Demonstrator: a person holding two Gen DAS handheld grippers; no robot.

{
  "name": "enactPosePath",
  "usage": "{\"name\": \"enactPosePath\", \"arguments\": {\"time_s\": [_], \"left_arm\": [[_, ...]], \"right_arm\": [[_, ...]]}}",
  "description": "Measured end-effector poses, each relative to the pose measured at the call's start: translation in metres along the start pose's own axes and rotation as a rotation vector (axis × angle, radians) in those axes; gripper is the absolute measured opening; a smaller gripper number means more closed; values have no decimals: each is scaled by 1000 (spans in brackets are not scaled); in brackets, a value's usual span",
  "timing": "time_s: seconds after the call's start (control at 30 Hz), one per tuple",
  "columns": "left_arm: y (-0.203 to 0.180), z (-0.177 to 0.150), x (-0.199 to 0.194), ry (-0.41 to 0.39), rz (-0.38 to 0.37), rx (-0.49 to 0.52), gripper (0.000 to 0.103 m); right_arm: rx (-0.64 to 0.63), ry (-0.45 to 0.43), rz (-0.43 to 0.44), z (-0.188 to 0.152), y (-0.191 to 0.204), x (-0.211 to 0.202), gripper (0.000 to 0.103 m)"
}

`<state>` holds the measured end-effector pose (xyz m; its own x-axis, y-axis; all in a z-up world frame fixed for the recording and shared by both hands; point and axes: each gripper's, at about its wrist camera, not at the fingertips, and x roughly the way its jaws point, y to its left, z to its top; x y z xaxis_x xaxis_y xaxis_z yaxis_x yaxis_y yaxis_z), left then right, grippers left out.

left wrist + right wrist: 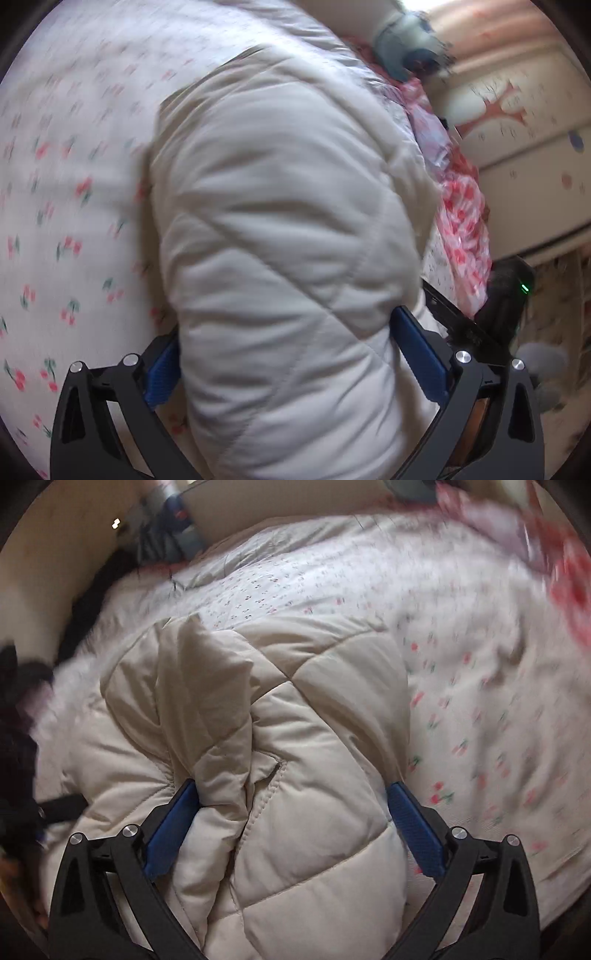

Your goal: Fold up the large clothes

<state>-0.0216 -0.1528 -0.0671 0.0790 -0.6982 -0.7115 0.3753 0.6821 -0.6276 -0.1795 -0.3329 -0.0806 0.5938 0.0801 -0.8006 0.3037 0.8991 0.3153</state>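
Observation:
A cream quilted puffer jacket lies on a bed and fills most of the left wrist view. My left gripper stands wide open astride a thick part of it, and its blue pads flank the padding without squeezing it. In the right wrist view the same jacket is bunched, with a folded sleeve standing up. My right gripper is spread just as wide over that bunch. Its left pad rests against the sleeve fold, while the other sits at the jacket's right edge.
The bed sheet is white with a small cherry print. White fur trim and a black strap lie at the jacket's left. Pink printed cloth, a black device with a green light and a wall are to the right.

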Motion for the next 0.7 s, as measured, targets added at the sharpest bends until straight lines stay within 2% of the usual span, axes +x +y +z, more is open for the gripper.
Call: {"name": "enactPosePath", "arguments": {"time_s": [0.07,0.1,0.17,0.27,0.33,0.4,0.47,0.5,0.53,0.57,0.67,0.7], "left_arm": [[-28,1,-15,-72,62,147,83],[-44,3,-28,-120,112,241,80],[-53,11,-50,-189,160,303,76],[-48,21,-108,-303,296,362,76],[-30,24,-138,-335,397,363,76],[9,28,-145,-267,493,302,77],[70,30,-134,-148,472,116,84],[102,25,-131,-123,425,15,86],[113,20,-133,-134,372,-13,86],[109,16,-138,-159,362,6,86],[78,17,-139,-264,435,84,86],[76,18,-137,-275,447,97,86]], "right_arm": [[1,-24,-5,6,14,3,97],[-14,-38,2,13,26,4,97],[-55,-74,76,29,61,10,97],[-113,-106,236,44,123,33,97],[-151,-48,273,44,159,66,97],[-230,62,205,30,187,115,97],[-255,95,203,18,190,137,97],[-255,98,213,15,188,136,97],[-276,97,188,13,189,132,97],[-304,97,159,12,190,127,97],[-309,174,128,21,183,126,97],[-317,190,103,27,184,121,97]]}}
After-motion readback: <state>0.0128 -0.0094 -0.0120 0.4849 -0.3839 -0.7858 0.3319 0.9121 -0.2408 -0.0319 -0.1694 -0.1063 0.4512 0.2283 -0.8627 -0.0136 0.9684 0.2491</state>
